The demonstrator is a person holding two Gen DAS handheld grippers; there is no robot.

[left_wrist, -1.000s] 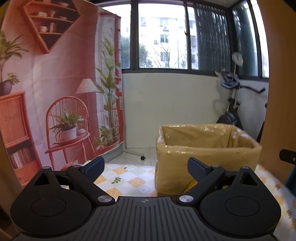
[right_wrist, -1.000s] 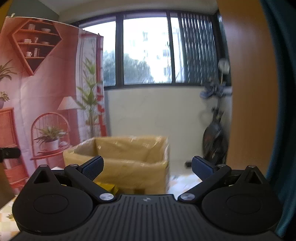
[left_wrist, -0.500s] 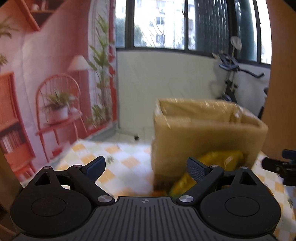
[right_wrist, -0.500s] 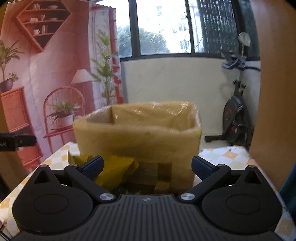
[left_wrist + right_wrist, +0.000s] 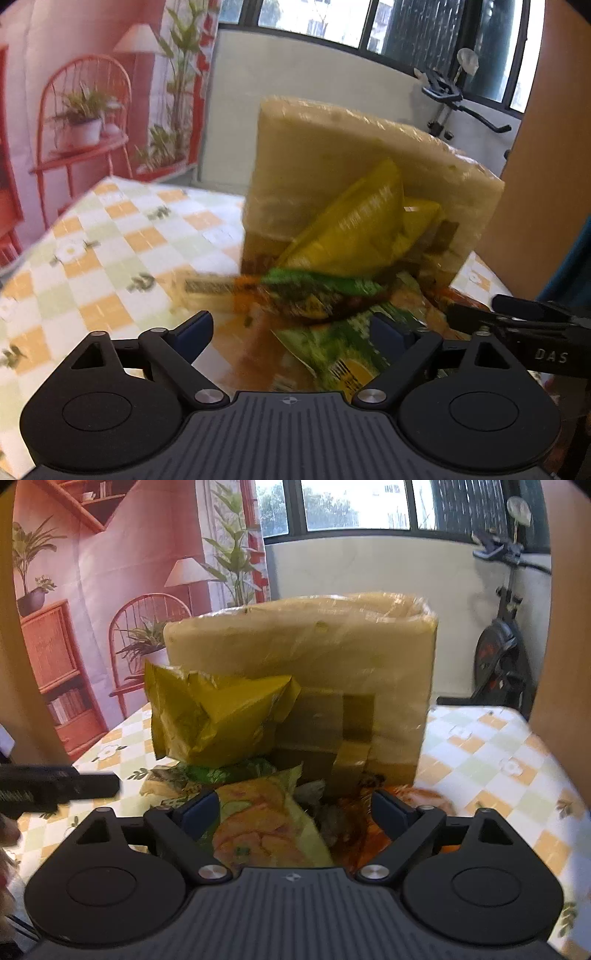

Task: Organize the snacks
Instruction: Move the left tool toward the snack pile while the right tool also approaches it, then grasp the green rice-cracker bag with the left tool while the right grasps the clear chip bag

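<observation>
Daylight from a wide window (image 5: 332, 506) falls on a table (image 5: 110, 236) spread with an orange, green and white checked cloth, where a cardboard box (image 5: 314, 653) wrapped in clear plastic stands open-topped in front of a printed backdrop (image 5: 110, 572) of shelves, a lamp and potted plants. An exercise bike (image 5: 506, 646) stands by the pale wall at right. Snack bags are heaped on the cloth at the foot of the box: a crumpled yellow bag (image 5: 218, 716) leans against the box wall, a green bag (image 5: 325, 291) lies below it, and a light green packet printed with orange food (image 5: 258, 830) lies nearest the right-hand camera, beside a reddish-orange packet (image 5: 417, 805). The left tongs (image 5: 291, 328) are spread and closing, their blue tips apart above the green bag and gripping nothing. The right tongs (image 5: 295, 808) are likewise spread and closing over the light green packet, its tips clear of the wrapper. Motion blur smears the lettering on the bags. Each camera catches the other tool's black tip at the edge of its view.
</observation>
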